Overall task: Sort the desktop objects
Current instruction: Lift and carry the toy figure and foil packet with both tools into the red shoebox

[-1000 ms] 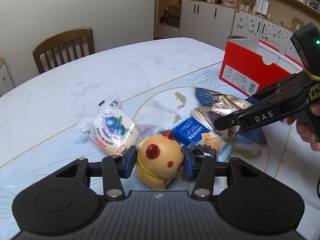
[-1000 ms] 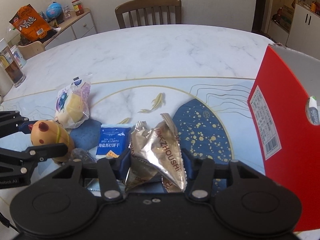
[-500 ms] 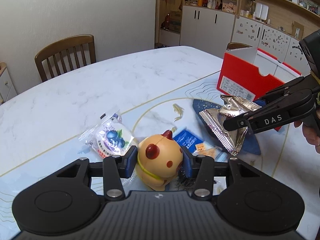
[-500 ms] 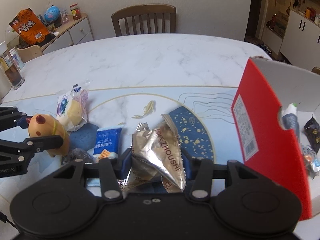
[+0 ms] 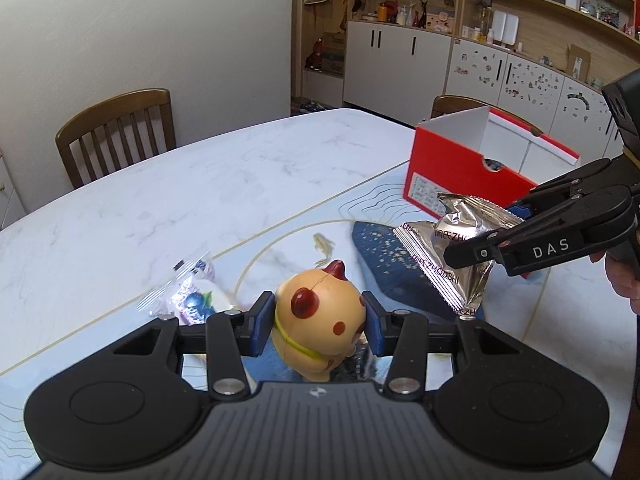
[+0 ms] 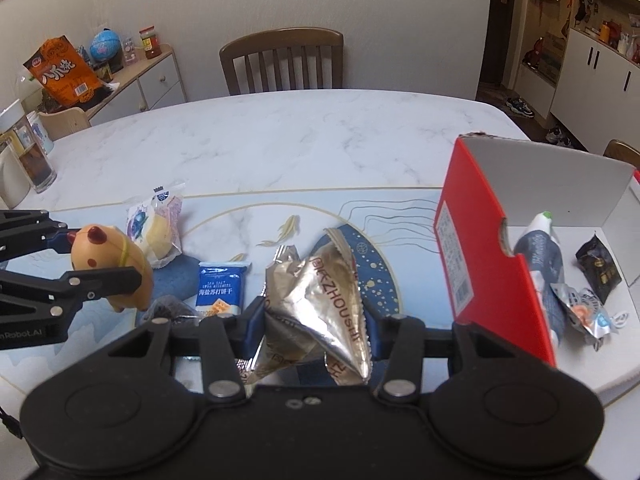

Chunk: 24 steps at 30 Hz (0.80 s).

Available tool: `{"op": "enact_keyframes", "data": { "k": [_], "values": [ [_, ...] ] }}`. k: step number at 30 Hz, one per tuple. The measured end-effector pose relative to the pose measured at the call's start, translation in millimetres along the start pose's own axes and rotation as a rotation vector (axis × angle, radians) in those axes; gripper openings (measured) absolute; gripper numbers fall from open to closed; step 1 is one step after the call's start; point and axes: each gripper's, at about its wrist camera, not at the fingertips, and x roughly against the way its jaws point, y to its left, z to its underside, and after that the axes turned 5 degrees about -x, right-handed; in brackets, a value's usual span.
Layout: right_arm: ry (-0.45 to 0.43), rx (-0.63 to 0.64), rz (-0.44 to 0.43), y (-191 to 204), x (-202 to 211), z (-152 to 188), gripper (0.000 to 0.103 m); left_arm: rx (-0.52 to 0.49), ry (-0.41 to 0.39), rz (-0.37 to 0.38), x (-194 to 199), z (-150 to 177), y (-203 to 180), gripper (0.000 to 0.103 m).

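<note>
Progress: red box [image 6: 476,256] already holds a tube, a dark sachet and a small wrapped item (roughly the first batch, by my reading); two more things are in the air.
Left gripper [image 5: 318,322]: closed on the yellow toy [image 5: 320,320], blue pads pressed on its two flanks, toy clear of the table [image 5: 200,184].
Right gripper [image 6: 310,320]: jaws have just been closing a little more, clamped on the silver snack bag [image 6: 320,300], which is crumpled between the pads and sticks out ahead of them.
Bag position: just left of the box wall in the right wrist view, not yet over the opening.
Left on table: blueberry bun packet [image 6: 156,228], blue biscuit packet [image 6: 222,288], a dark wrapper beside it.
</note>
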Motion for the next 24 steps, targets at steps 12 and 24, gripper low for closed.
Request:
{"op": "enact_keyframes", "data": {
  "k": [12, 24],
  "values": [
    [-0.046, -0.029, 0.003, -14.0, 44.6, 5.4, 0.047, -0.032, -0.035, 0.043, 18.8, -23.0, -27.8, 0.045],
    [-0.1, -0.054, 0.019, -34.1, 89.9, 1.9, 0.046, -0.076, -0.076, 0.106, 34.0, -52.4, -64.4, 0.045]
  ]
}}
